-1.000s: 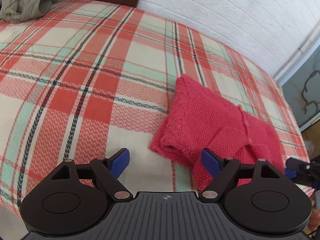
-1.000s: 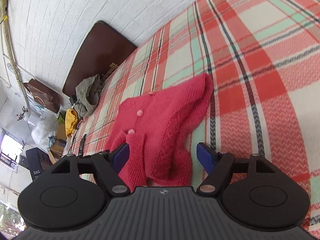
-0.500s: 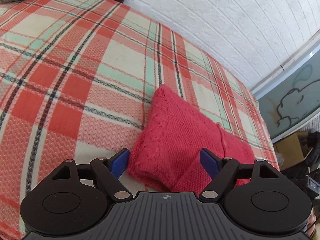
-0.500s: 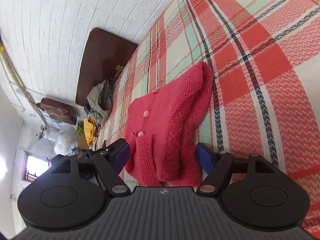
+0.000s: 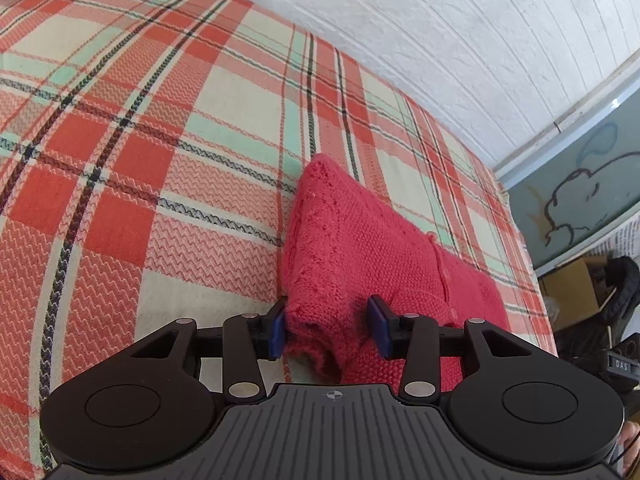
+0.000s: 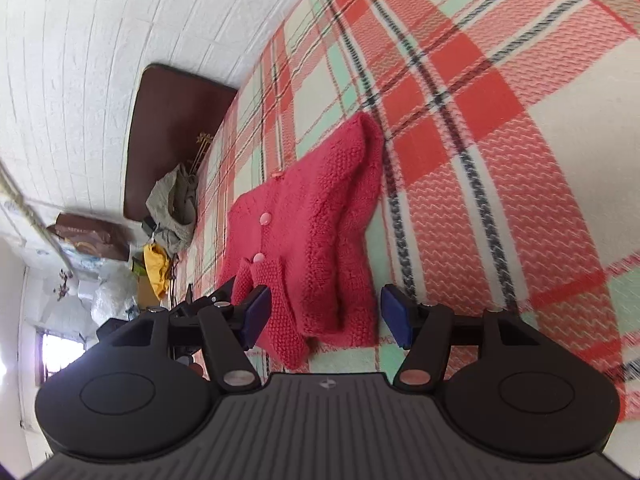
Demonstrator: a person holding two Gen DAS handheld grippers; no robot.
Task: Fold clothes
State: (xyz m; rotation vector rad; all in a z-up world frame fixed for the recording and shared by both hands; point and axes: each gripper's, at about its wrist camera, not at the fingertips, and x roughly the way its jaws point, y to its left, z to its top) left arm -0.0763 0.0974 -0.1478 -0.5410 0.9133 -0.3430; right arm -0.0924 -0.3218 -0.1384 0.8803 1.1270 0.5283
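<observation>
1. You are working over a bed covered by a plaid blanket [image 5: 168, 128] in red, cream and mint; a red knitted cardigan [image 5: 360, 240] is lying on it, near the white brick wall [image 5: 440, 40].
2. You are closing the left claw [image 5: 329, 330]: a bunched lower edge of the cardigan is sitting between its blue pads [image 5: 277, 331]. The left pad is touching the knit; the right pad is standing just beside it, so no firm clamp is showing.
3. You are closing the right claw [image 6: 327, 318] as well. A folded sleeve end and hem of the cardigan [image 6: 312, 232] are lying between its pads, which are apart and not pressing the fabric.
4. Pink buttons [image 6: 265, 219] are facing up in the right wrist view.
5. A grey-green garment [image 6: 174, 204] is lying crumpled at the dark headboard [image 6: 172, 120].
</observation>
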